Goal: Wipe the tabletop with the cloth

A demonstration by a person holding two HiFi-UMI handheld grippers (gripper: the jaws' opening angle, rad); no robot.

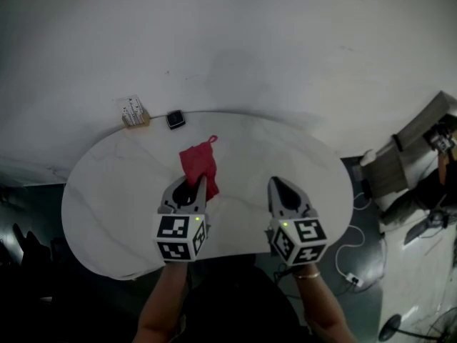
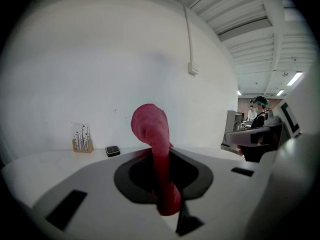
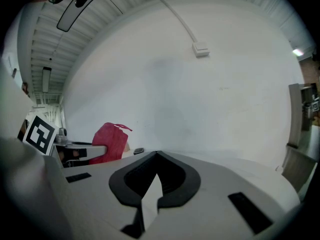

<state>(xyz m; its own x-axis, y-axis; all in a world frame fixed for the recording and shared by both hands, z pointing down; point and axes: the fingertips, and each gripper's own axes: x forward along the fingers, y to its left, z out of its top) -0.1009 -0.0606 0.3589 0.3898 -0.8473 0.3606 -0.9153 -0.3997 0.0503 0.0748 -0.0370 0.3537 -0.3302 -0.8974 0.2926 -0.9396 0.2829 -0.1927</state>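
One white, rounded tabletop point(image 1: 107, 199) fills mid-frame, with bare room at left and right. One crumpled red cloth point(image 1: 198, 168), loop at its top, is just above centre, pinched by the left gripper point(image 1: 202, 183). The right gripper point(image 1: 275, 184), jaws together, holds nothing. One card holder point(image 1: 133, 112) and one black box point(image 1: 175, 119) sit at the table's upper-left edge.

Cloth point(image 1: 198, 168): red, with a small hanging loop at one corner. It is bunched and pinched between the closed jaws of the left gripper point(image 1: 194, 189), with most of the fabric standing out beyond the jaw tips. Contact with the surface below cannot be determined.

Tabletop point(image 1: 121, 191): white, with a rounded outline and faint veining. The cloth sits over its middle.
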